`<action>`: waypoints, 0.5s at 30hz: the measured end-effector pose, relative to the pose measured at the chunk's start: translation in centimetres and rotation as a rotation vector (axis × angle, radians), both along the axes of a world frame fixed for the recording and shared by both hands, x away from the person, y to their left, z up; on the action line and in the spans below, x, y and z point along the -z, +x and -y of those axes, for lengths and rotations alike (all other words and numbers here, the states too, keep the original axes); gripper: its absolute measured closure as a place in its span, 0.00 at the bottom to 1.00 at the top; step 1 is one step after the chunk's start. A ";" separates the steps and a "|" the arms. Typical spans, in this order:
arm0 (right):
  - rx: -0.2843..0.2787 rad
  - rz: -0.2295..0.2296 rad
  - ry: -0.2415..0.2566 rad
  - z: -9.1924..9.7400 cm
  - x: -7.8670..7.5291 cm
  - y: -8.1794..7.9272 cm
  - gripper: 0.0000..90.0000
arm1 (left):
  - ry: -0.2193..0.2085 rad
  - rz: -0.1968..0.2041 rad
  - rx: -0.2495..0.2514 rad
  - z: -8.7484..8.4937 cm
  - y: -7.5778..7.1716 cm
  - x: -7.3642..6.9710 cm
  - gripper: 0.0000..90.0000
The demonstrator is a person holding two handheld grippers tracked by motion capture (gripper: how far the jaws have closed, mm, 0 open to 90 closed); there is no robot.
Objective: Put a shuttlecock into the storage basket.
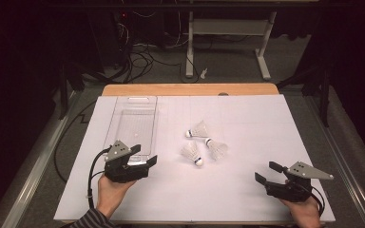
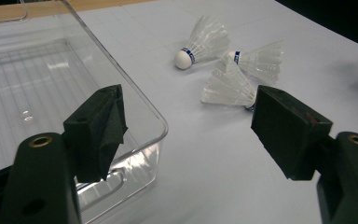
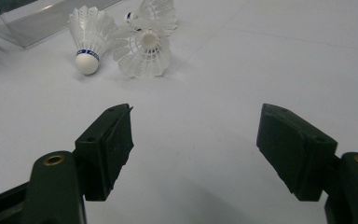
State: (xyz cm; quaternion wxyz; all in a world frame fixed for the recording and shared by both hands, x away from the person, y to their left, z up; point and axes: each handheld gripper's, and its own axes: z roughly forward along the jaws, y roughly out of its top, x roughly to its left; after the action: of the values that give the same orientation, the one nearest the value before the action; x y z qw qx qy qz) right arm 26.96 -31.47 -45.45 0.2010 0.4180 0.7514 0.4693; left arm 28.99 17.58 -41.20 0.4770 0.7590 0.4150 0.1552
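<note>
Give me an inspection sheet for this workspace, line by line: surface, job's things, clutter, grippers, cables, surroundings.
Surface: white sheet over a wooden table.
Job's things: three shuttlecocks lying close together mid-sheet; clear tray at left, nothing seen inside.
Clutter: nothing seen on the sheet.
Grippers: left gripper open at the tray's near end, holding nothing; right gripper open over bare sheet, holding nothing.
Cables: one cable loops from the left gripper; loose cables on the floor beyond the table.
Surroundings: dark room, white desk frame behind.
</note>
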 end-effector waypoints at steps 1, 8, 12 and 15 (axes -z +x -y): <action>0.000 0.000 0.000 0.0 0.0 0.0 0.30 | 0.001 0.001 0.008 0.1 0.1 0.0 0.29; 0.006 0.002 0.001 0.1 0.0 0.0 0.30 | 0.000 -0.014 0.043 0.8 0.5 0.0 0.27; 0.004 0.002 0.000 0.0 0.0 0.0 0.30 | -0.010 -0.024 0.056 0.8 0.8 -0.1 0.27; 0.004 0.002 0.000 0.0 0.0 0.0 0.30 | -0.015 -0.034 0.060 0.8 1.0 0.0 0.28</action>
State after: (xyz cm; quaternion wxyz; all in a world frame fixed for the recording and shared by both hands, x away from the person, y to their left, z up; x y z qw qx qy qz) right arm 26.96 -31.51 -45.42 0.2025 0.4191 0.7503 0.4694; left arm 30.02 16.75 -41.16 0.4802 0.7700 0.4013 0.1247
